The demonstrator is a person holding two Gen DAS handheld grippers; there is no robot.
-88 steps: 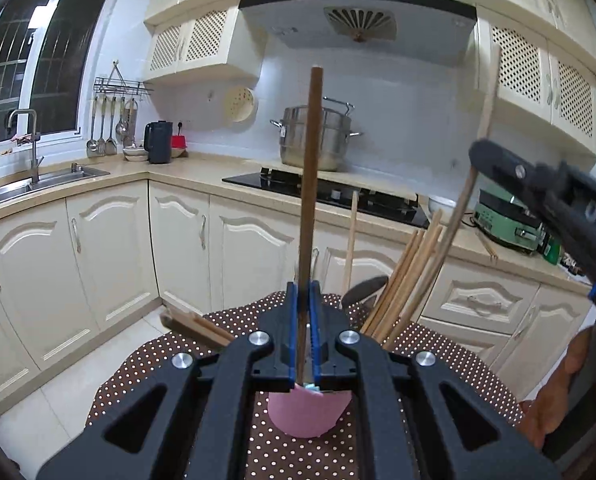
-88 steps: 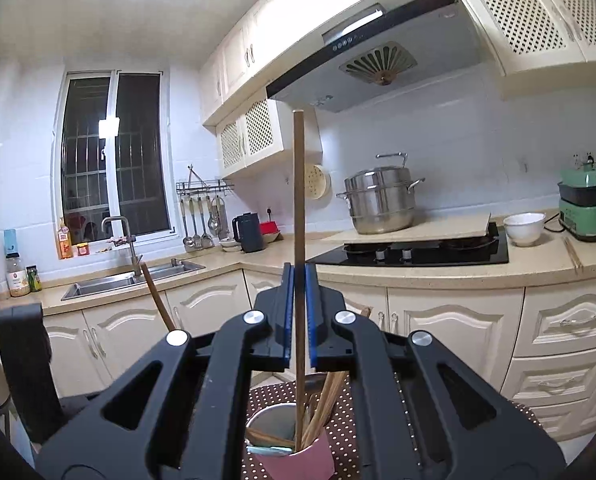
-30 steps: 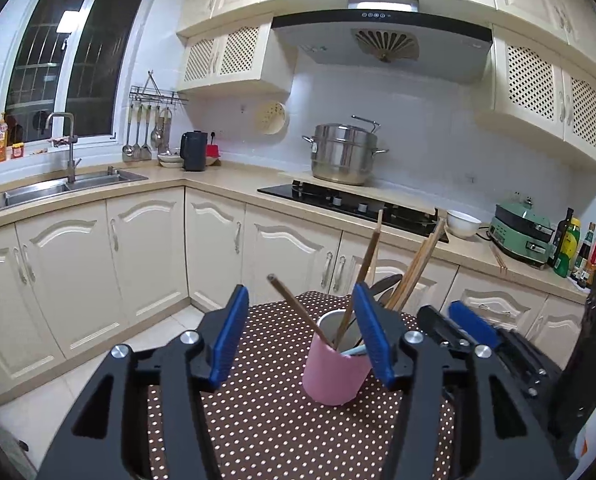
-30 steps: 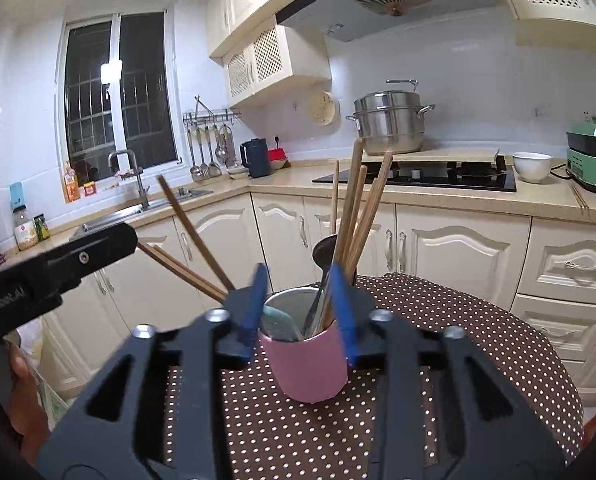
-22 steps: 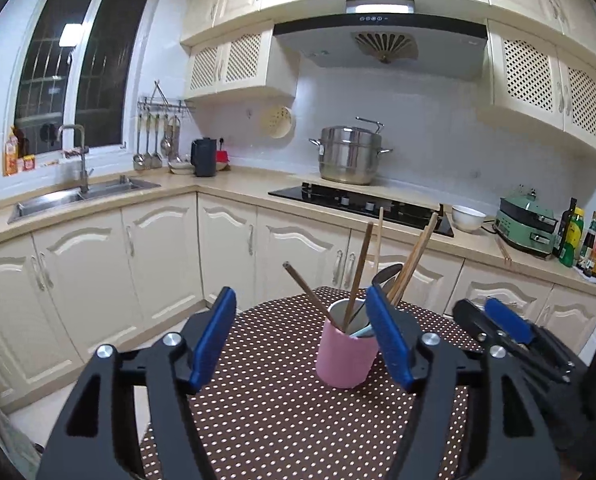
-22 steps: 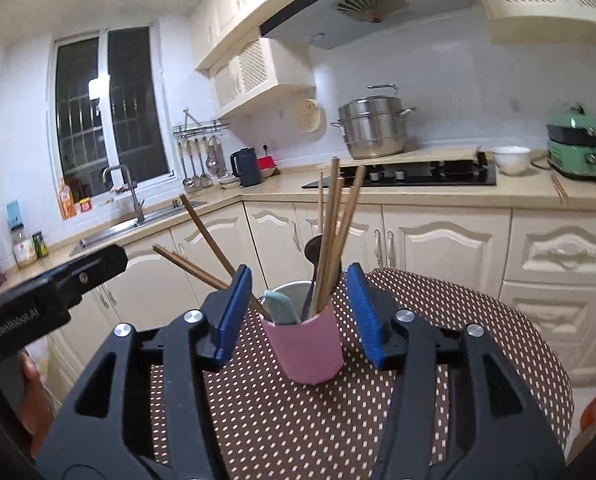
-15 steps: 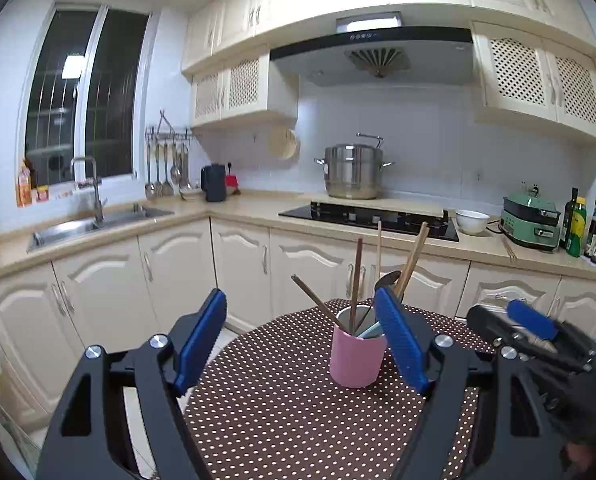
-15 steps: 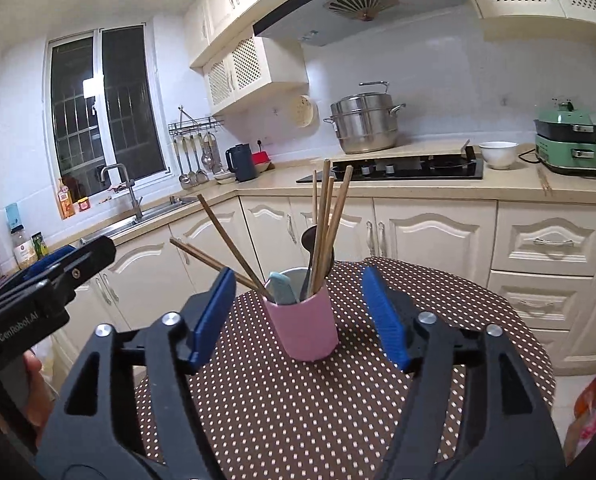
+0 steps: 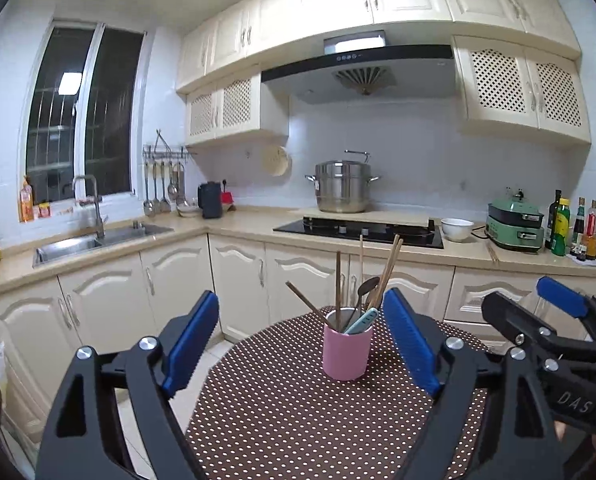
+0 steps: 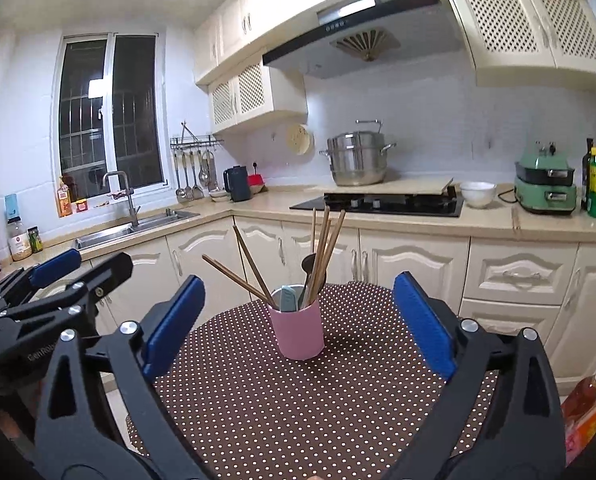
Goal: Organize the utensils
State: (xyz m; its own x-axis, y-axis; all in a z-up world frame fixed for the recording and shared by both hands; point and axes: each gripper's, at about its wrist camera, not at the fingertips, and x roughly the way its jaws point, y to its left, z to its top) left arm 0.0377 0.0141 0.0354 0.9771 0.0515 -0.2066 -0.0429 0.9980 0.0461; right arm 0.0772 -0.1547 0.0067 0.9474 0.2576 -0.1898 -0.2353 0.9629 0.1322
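Observation:
A pink cup stands upright on the round brown polka-dot table; it also shows in the right wrist view. It holds several wooden chopsticks, a dark spoon and a pale blue utensil. My left gripper is open and empty, well back from the cup. My right gripper is open and empty, also back from the cup. Each gripper shows at the edge of the other's view.
Cream kitchen cabinets run behind the table. The counter holds a sink, a black hob with a steel pot, a white bowl and bottles.
Both grippers let go of their chopsticks, which now stand in the cup. Both opened wide and drew back from the cup.

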